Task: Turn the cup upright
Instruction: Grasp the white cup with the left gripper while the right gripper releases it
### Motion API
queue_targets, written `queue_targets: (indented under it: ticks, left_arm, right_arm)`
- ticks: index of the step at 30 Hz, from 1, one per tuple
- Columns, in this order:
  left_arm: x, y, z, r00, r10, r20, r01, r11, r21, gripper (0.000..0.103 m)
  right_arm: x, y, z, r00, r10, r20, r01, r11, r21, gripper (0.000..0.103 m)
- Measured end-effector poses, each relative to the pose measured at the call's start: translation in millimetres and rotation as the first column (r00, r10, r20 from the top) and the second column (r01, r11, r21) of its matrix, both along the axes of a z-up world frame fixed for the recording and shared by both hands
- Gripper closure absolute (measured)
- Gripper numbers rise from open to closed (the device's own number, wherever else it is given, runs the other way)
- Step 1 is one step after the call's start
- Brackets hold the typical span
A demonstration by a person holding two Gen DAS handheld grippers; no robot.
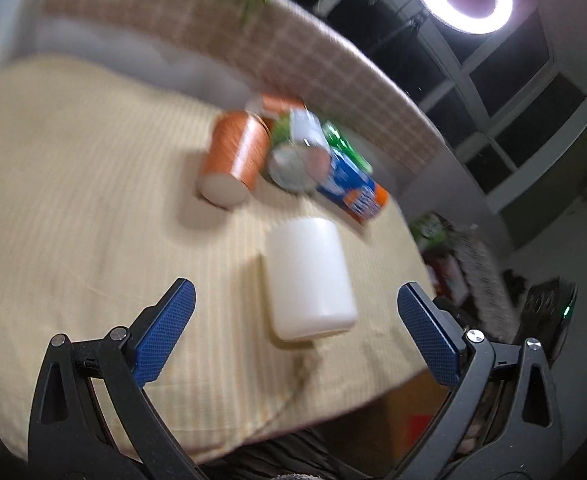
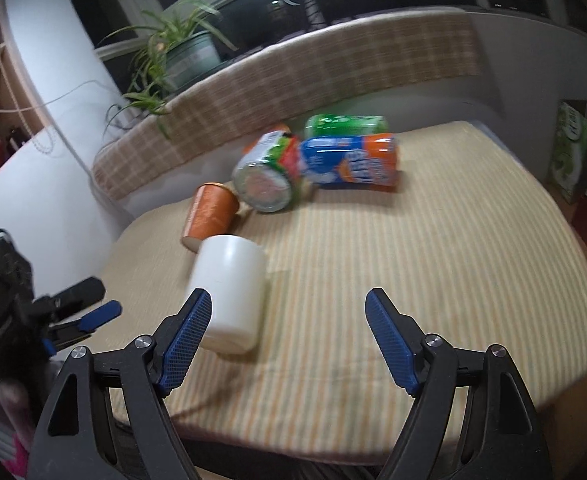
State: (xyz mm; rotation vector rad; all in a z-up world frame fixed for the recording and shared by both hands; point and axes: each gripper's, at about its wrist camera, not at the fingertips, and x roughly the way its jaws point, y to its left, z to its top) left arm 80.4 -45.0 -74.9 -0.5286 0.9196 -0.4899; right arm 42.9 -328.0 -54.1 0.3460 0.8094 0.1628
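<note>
We see the white cup (image 1: 309, 278) standing upside down on the striped tablecloth (image 1: 73, 200), just beyond our spread, empty left gripper (image 1: 293, 328); the right gripper (image 2: 289, 336), also spread and empty, has it at its left finger.

Left gripper (image 1: 295, 320) held wide open, nothing gripped; right gripper (image 2: 289, 328) likewise, left seen at 8 o'clock.

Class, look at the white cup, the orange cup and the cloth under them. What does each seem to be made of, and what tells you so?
White cup: probably matte plastic; even, opaque surface with soft highlights, though glazed ceramic is possible.
Orange cup: likely paper or thin plastic; fine streaked surface and a pale end, but blur leaves it open.
Cloth: woven fabric, matte, with yellow stripes and soft creases.
</note>
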Motion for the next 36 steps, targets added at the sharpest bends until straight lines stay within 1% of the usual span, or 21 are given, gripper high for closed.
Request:
queue_targets:
  ticks: [2,4,7,10,12,15,21,28,31,36]
  left_arm:
    - [11,-5,-6,0.999,-0.027,-0.045,0.025,0.999,-0.047,0.002]
    - [25,-10,-14,0.995,-0.044,-0.094,0.037,0.996,-0.084,0.005]
    - [41,-14,-25,0.987,-0.059,-0.148,0.043,0.993,-0.112,0.01]
    - [54,-21,-37,0.974,-0.092,-0.208,0.058,0.985,-0.164,0.013]
    - [61,-25,-43,0.968,-0.107,-0.228,0.066,0.982,-0.179,0.013]
    - [69,-30,-49,0.964,-0.106,-0.243,0.068,0.985,-0.16,0.014]
    - [79,-37,-62,0.951,-0.129,-0.28,0.087,0.983,-0.16,0.017]
    - [84,-44,-65,0.947,-0.136,-0.29,0.094,0.984,-0.152,0.021]
    - [83,-45,-66,0.946,-0.14,-0.292,0.102,0.985,-0.143,0.027]
    - [81,-48,-63,0.951,-0.144,-0.273,0.116,0.986,-0.116,0.027]
  right_arm:
    - [-7,-10,-3,1.0,-0.03,-0.005,0.03,0.999,-0.014,0.024]
    - [-11,-17,-6,0.999,-0.051,-0.016,0.051,0.999,-0.018,0.024]
    - [-17,-31,-13,0.996,-0.08,-0.039,0.08,0.997,-0.011,0.024]
    - [-22,-41,-15,0.993,-0.109,-0.05,0.109,0.994,-0.005,0.024]
    - [-24,-46,-16,0.991,-0.12,-0.052,0.12,0.993,-0.003,0.024]
    - [-25,-50,-17,0.989,-0.135,-0.056,0.135,0.991,0.002,0.024]
    - [-26,-54,-21,0.987,-0.145,-0.063,0.146,0.989,0.01,0.024]
    - [-29,-62,-24,0.983,-0.168,-0.073,0.17,0.985,0.02,0.024]
    - [-30,-64,-23,0.982,-0.176,-0.066,0.178,0.984,0.016,0.024]
    - [-28,-67,-25,0.979,-0.188,-0.073,0.19,0.982,0.018,0.024]
